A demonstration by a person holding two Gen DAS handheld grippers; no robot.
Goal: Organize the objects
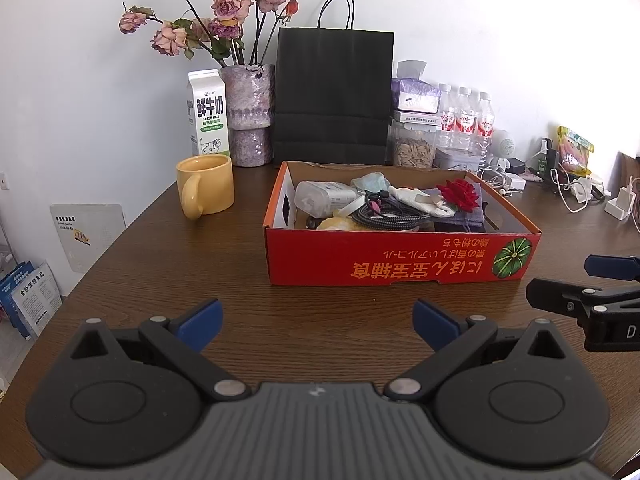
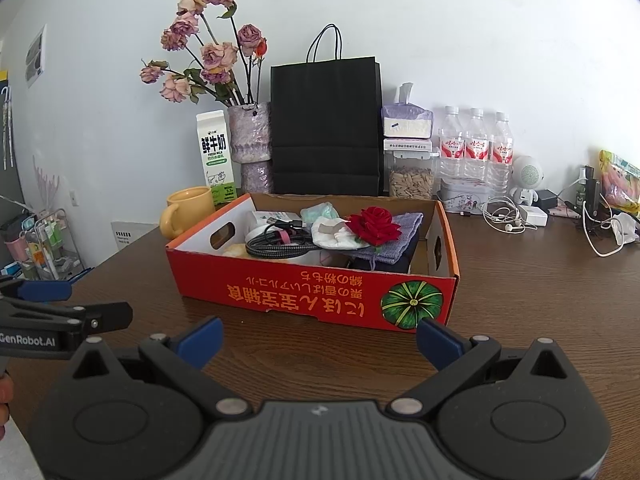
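Our left gripper (image 1: 316,322) spread wide and empty over the wooden table (image 1: 160,264), our right gripper (image 2: 319,338) likewise spread, red cardboard box (image 1: 400,258) ahead holding coiled cable (image 1: 386,216) and red rose (image 1: 459,194), yellow mug (image 1: 206,186) beside it

Plain white wall (image 1: 480,20) behind a dark brown wood-grain table (image 1: 320,320) with a rounded left edge. A white panel (image 1: 86,236) leans low against the wall at left; a wire rack (image 2: 52,240) of small items stands beside the table. A paper sheet (image 2: 35,54) is fixed to the left wall. Soft, even daylight
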